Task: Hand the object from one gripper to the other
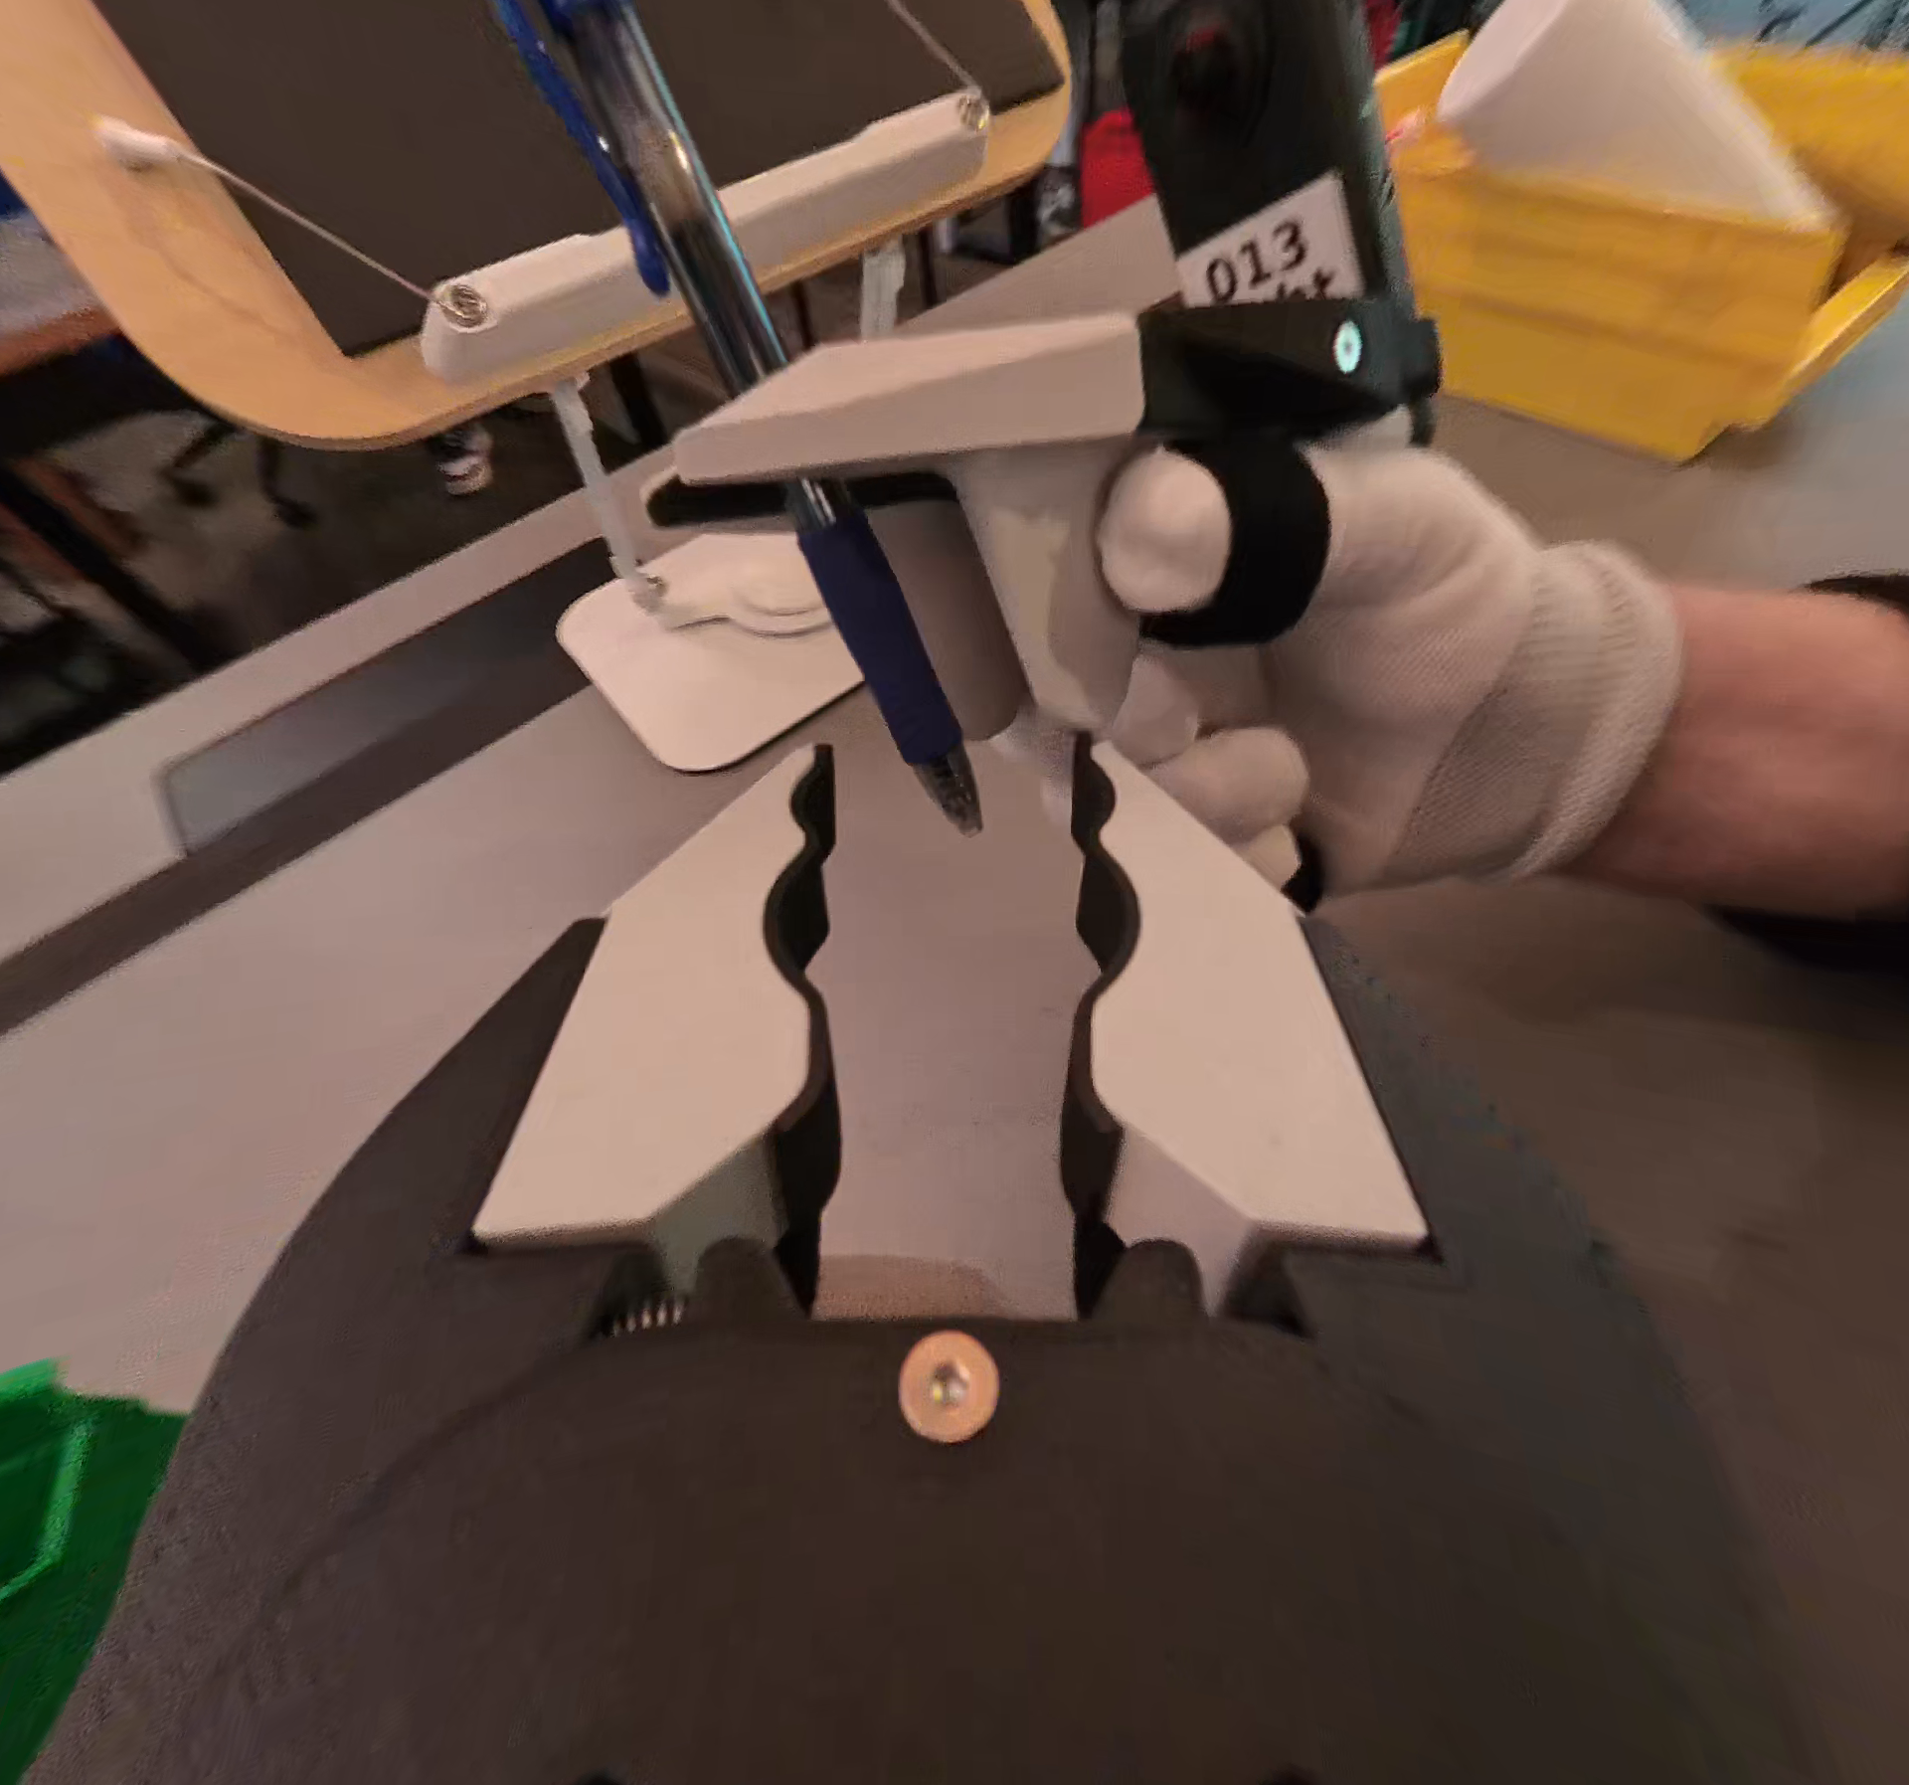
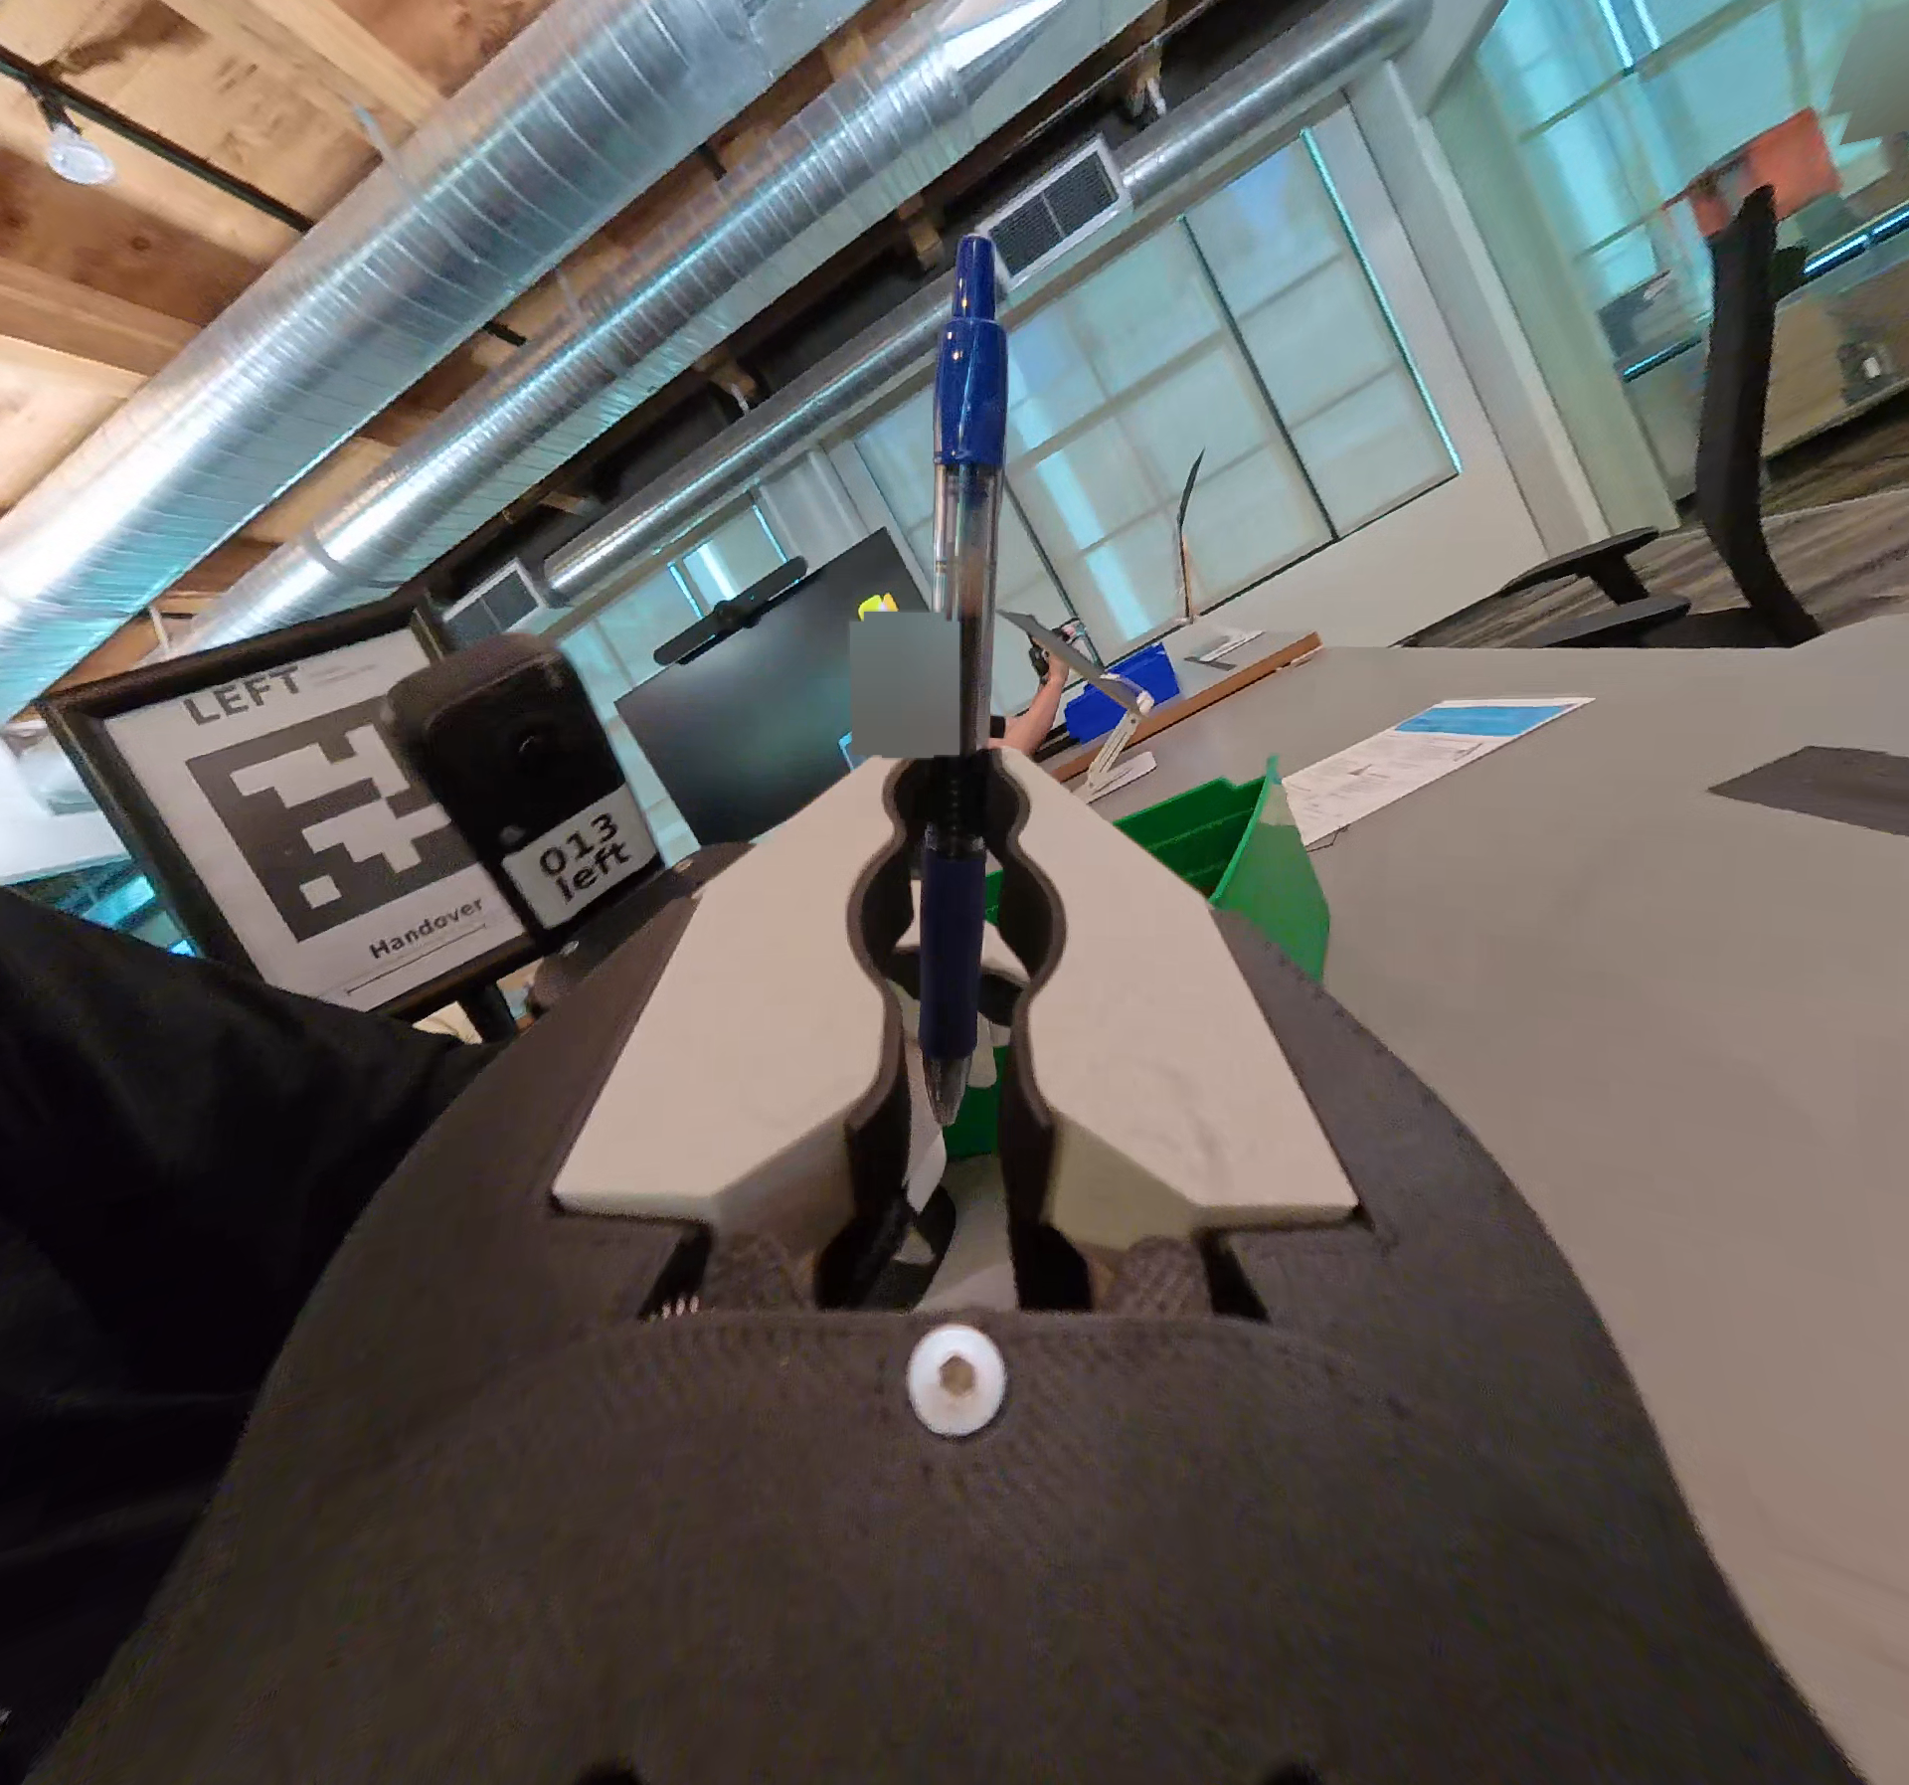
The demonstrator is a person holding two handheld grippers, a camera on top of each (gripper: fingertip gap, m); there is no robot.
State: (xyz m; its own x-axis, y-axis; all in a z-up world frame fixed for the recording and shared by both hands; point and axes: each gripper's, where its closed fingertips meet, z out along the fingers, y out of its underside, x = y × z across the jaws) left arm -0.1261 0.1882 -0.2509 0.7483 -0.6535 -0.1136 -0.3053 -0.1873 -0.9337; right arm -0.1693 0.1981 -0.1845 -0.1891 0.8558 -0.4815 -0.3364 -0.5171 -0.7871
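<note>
Fingers (image 1: 713, 1002) of the left gripper (image 1: 948, 785) stand spread apart and empty in the left wrist view, pointing toward 12 o'clock over the grey bench (image 1: 310, 1064). Just beyond their tips hangs a blue pen (image 1: 878, 640), tip down and tilted, clamped in the right gripper (image 1: 723, 485), which a white-gloved hand (image 1: 1374, 682) brings in from 3 o'clock. The pen's tip sits at the mouth of the open gap, not yet between the pads. A yellow bin (image 1: 1612, 289) lies at 2 o'clock, a green bin (image 1: 52, 1487) at 8 o'clock.

In the right wrist view, the right gripper (image 2: 956, 775) is closed on the pen (image 2: 950, 950), pinching it near the top of the rubber grip; the barrel rises toward 12 o'clock.

The handover looks about to begin. Done well, the left gripper would likely advance until the rubber grip sits in a notch of its pads, close fully, and only then should the right one let go.
</note>
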